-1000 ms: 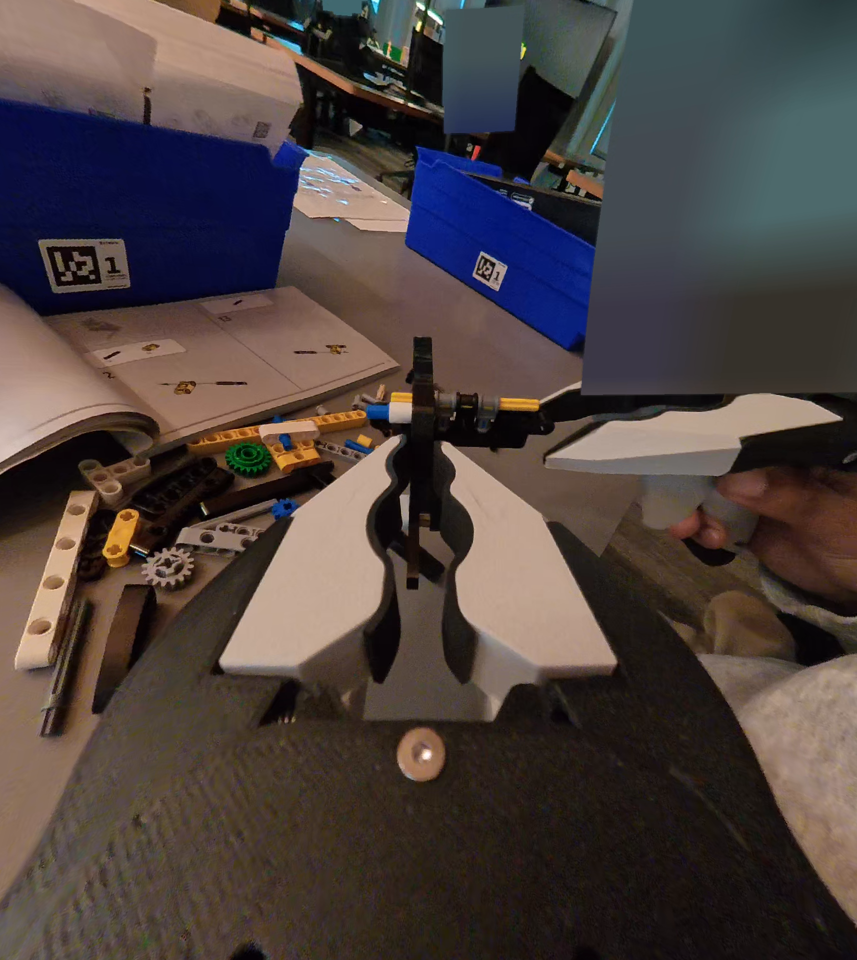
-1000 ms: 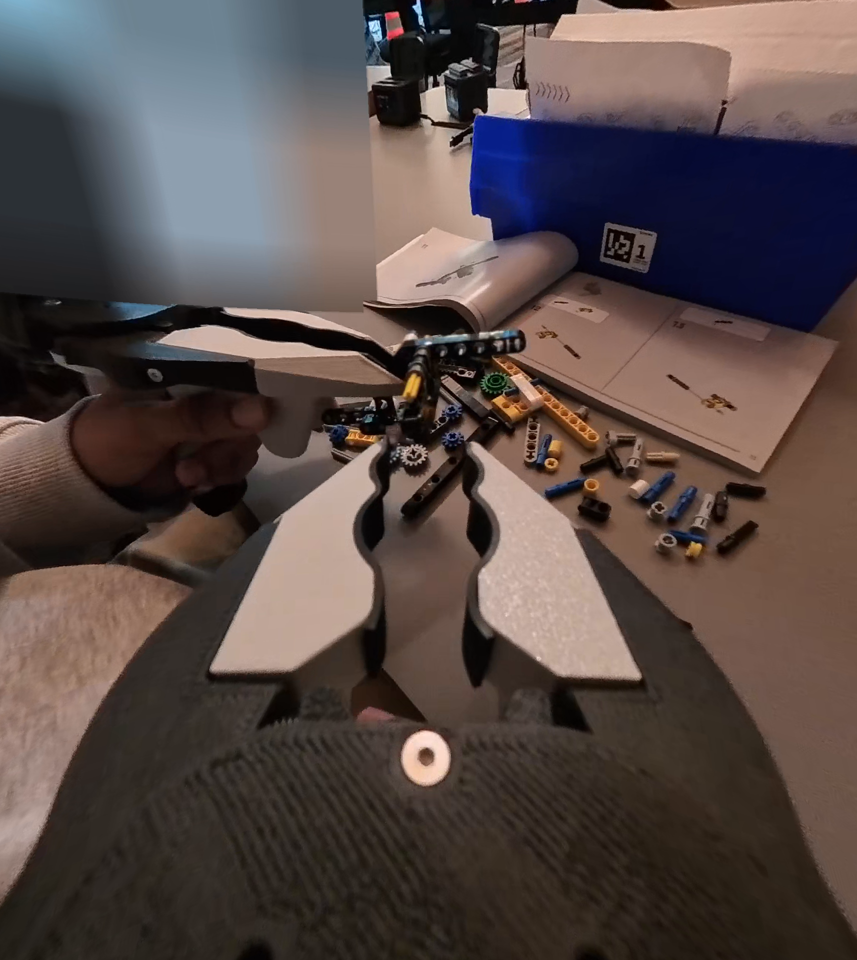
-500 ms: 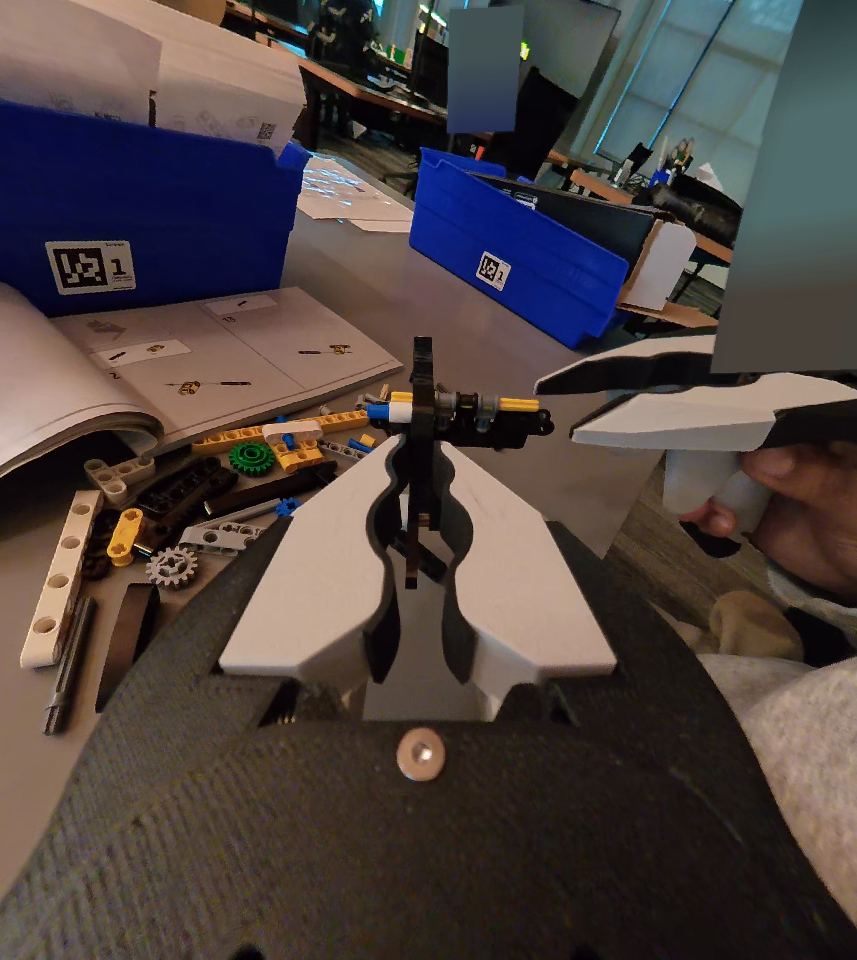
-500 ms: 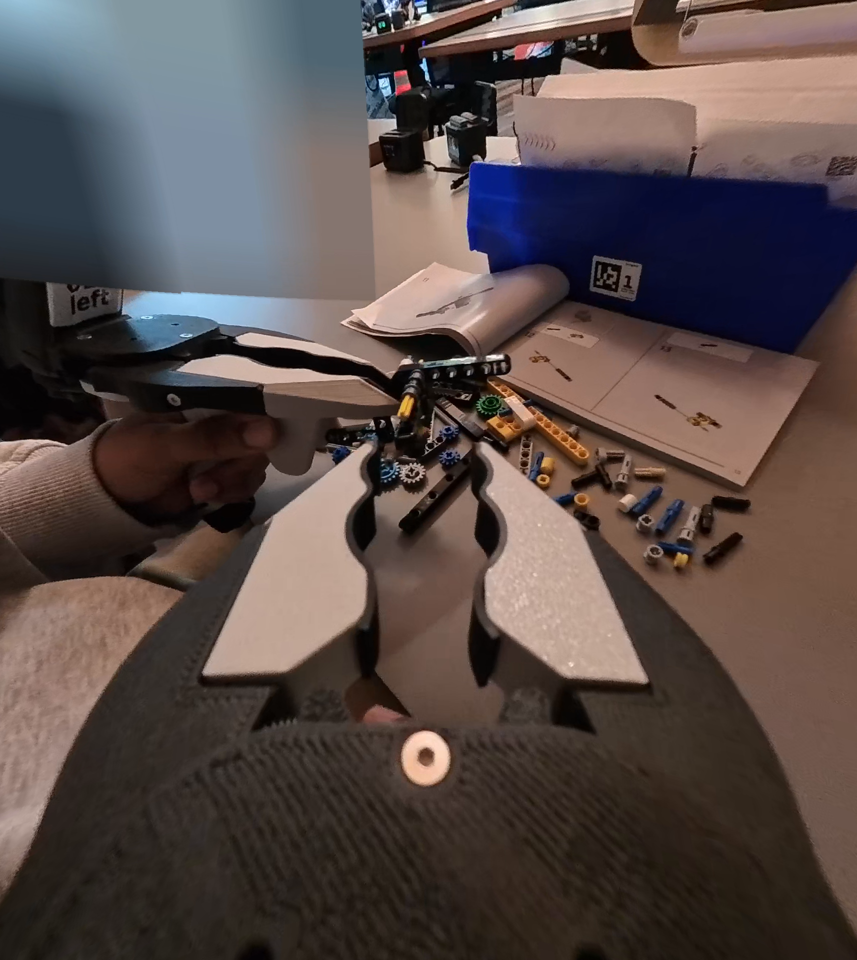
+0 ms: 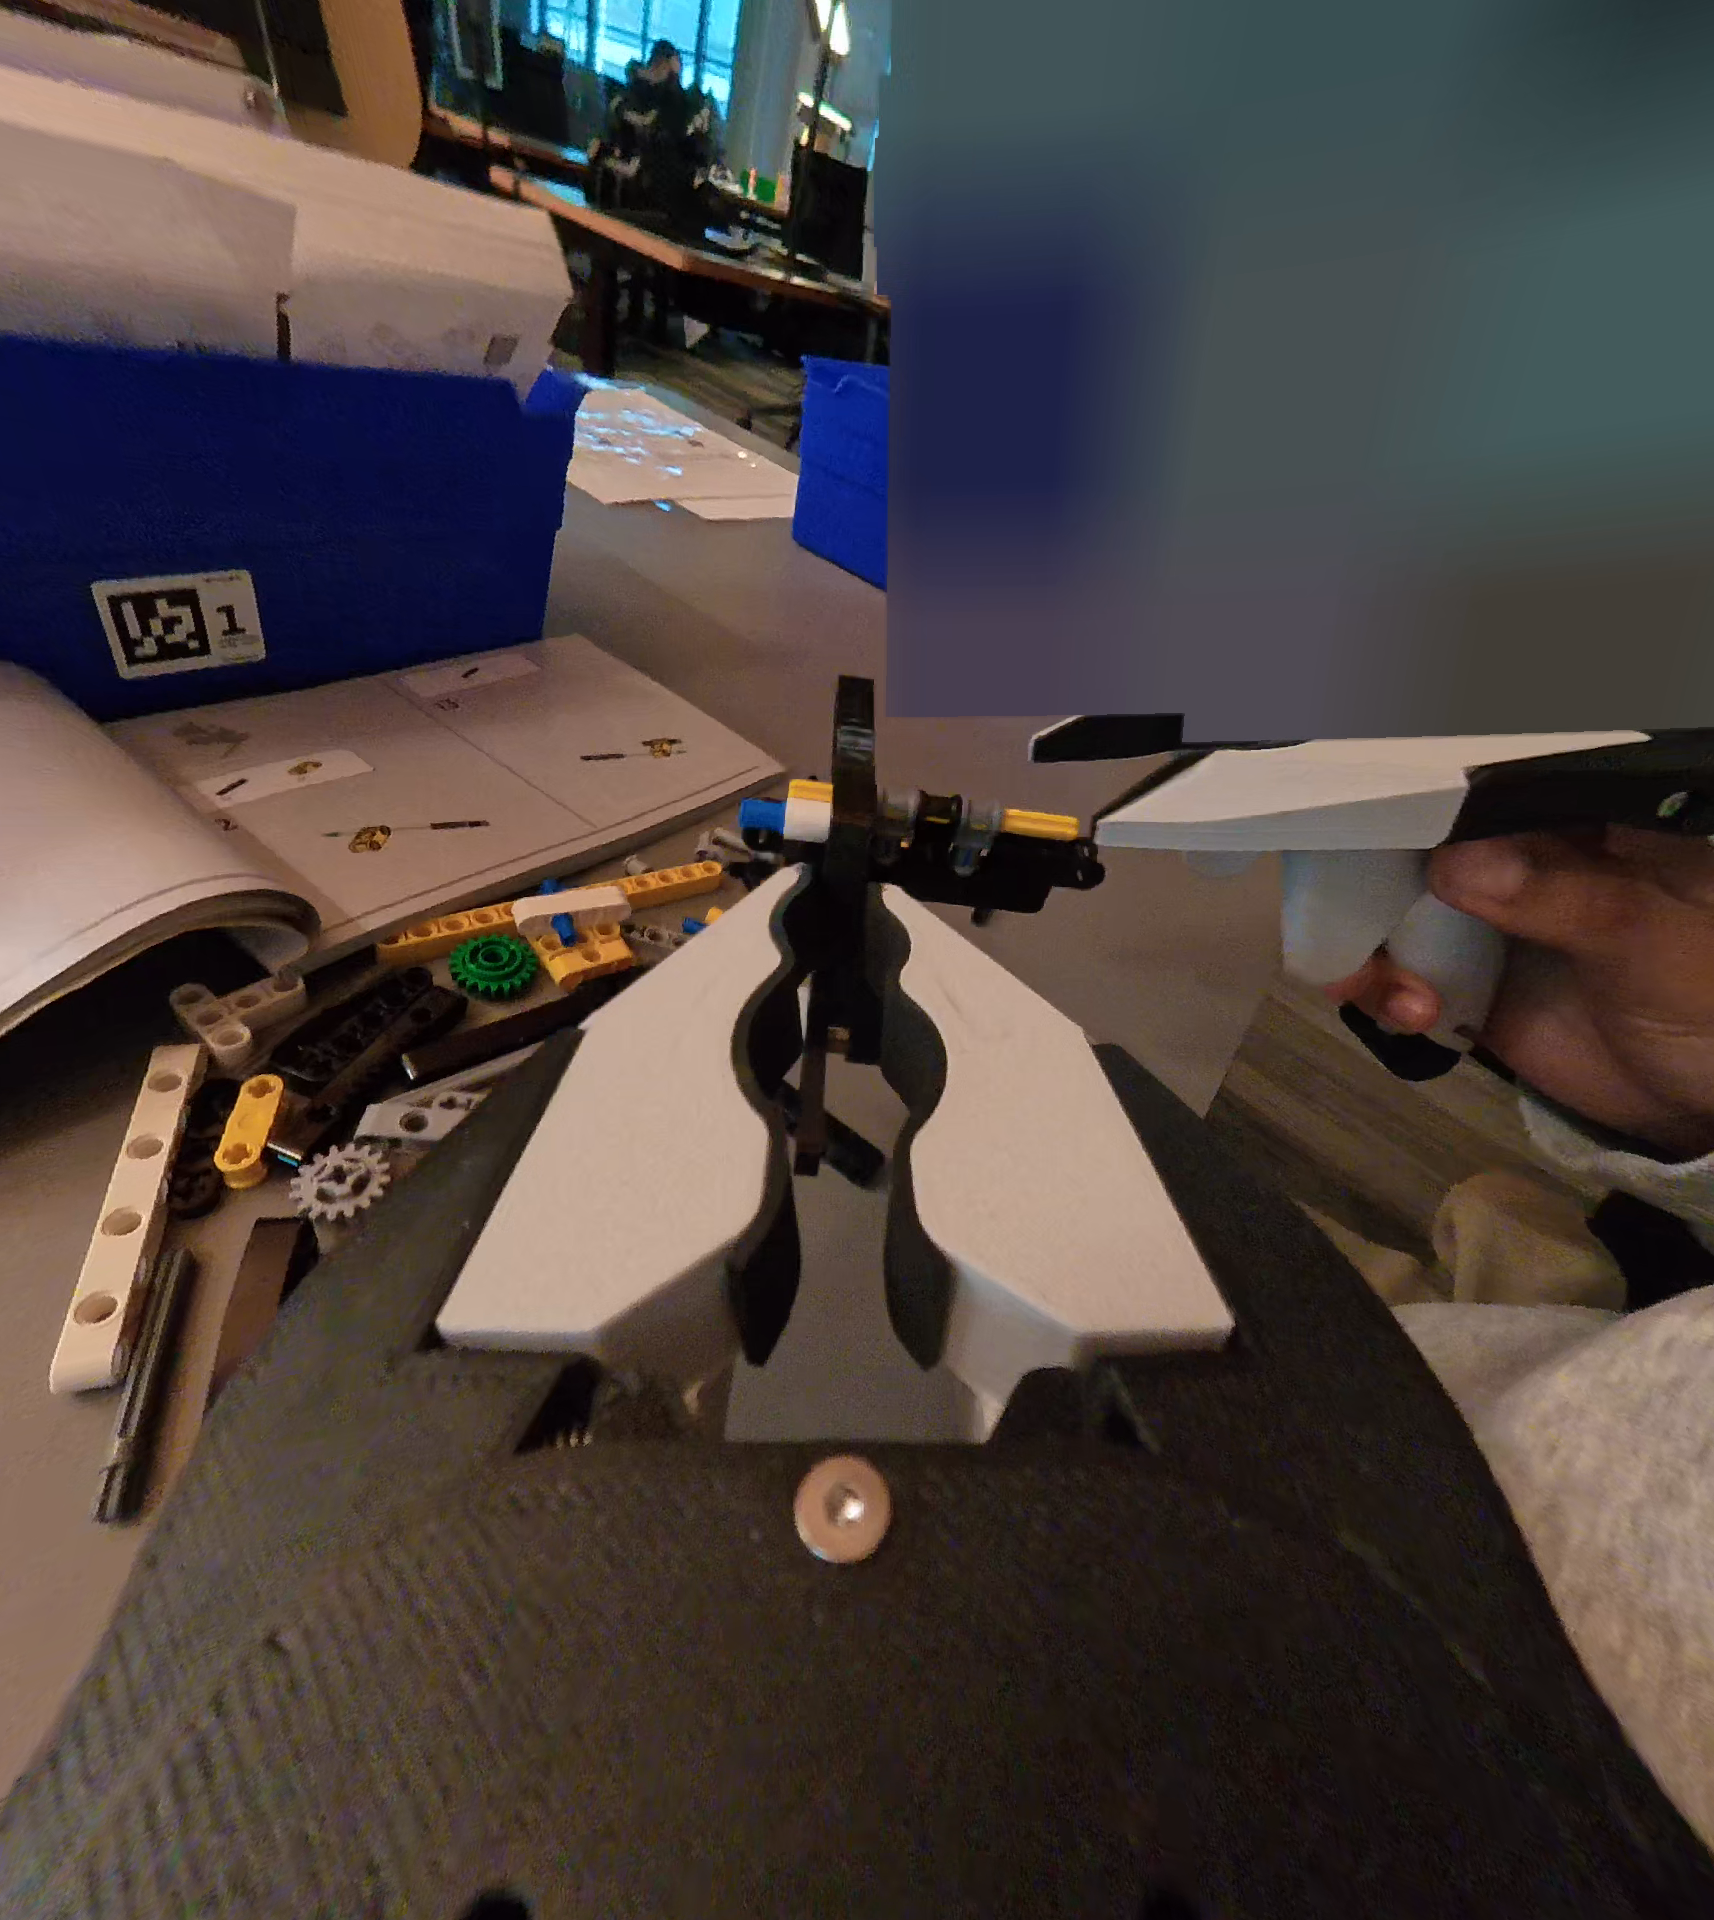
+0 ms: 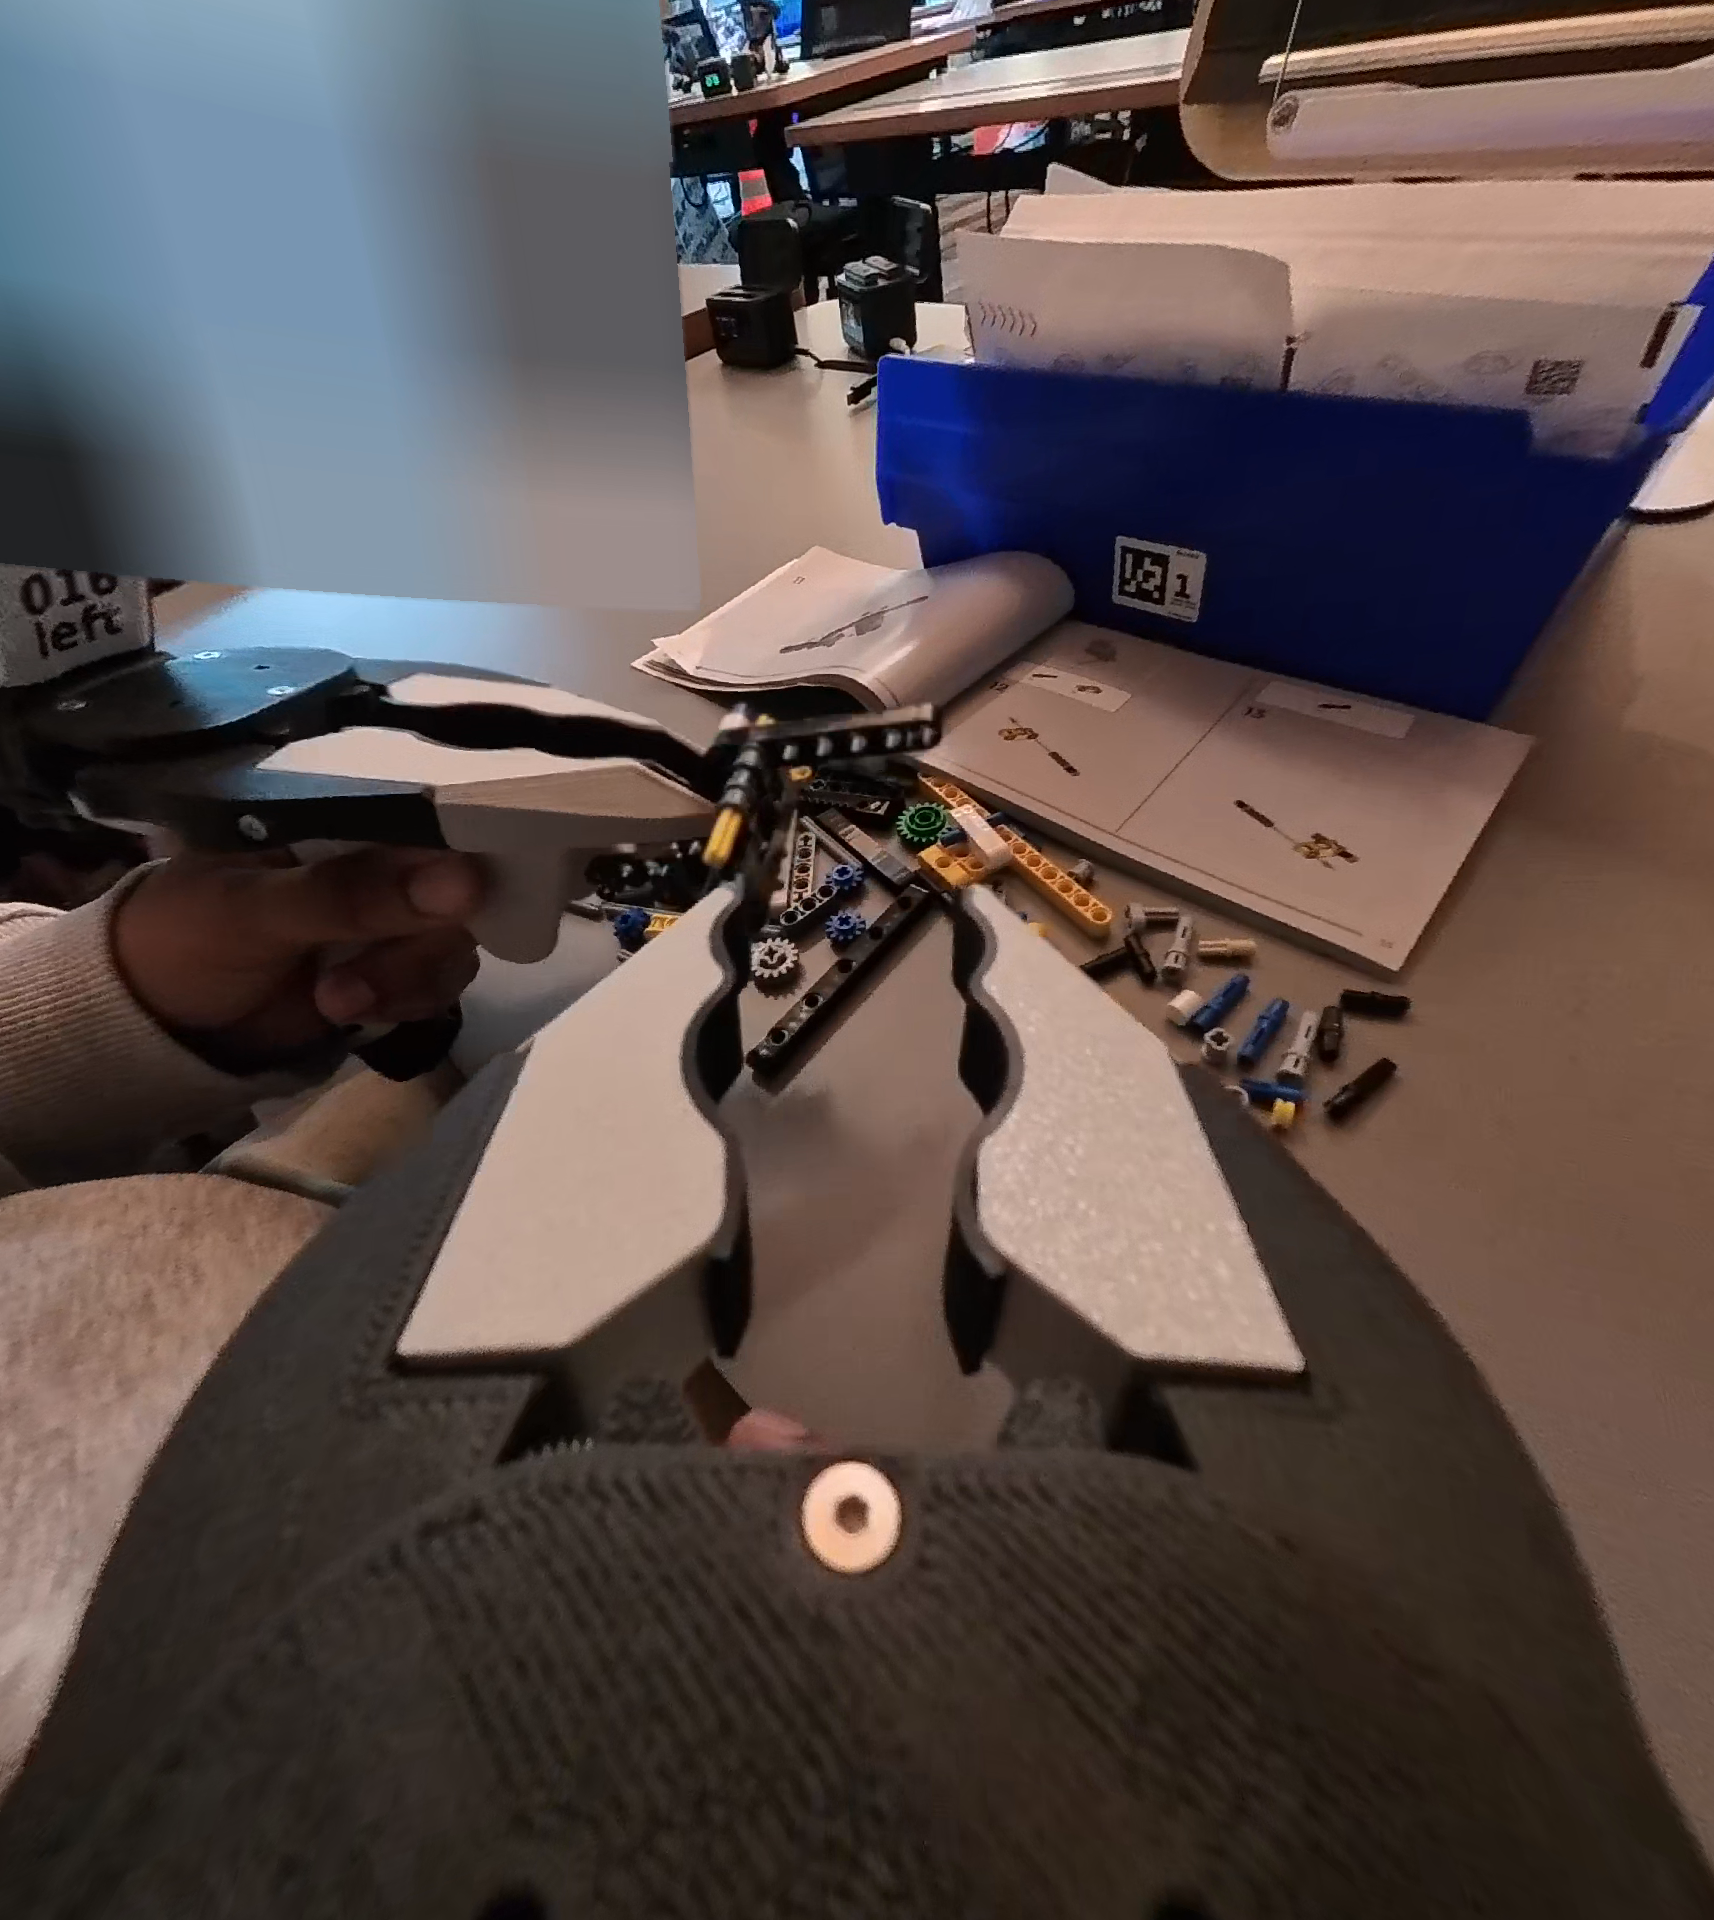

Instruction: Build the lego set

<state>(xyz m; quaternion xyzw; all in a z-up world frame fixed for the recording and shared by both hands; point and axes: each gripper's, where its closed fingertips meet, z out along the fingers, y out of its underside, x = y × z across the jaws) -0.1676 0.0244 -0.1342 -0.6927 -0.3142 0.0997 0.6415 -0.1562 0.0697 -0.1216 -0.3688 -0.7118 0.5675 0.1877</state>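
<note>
lego assembly (image 5: 920, 831) in left gripper (image 5: 845, 914) (clamped)

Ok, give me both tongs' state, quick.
Left tongs: shut on the black lego assembly.
Right tongs: open, holding nothing.

Glossy plastic lego pieces (image 6: 946, 862); matt paper instruction booklet (image 6: 1217, 790); smooth grey table (image 6: 1559, 1091).

Lego assembly (image 5: 920, 831): black beam standing upright, crossed by a level axle carrying blue, white, yellow, grey and black pieces; held above the table. Loose parts (image 6: 946, 873): yellow, black and white beams, green gear, grey gear, pins (possibly connectors), scattered beside the open instruction booklet (image 6: 1217, 769).
</note>
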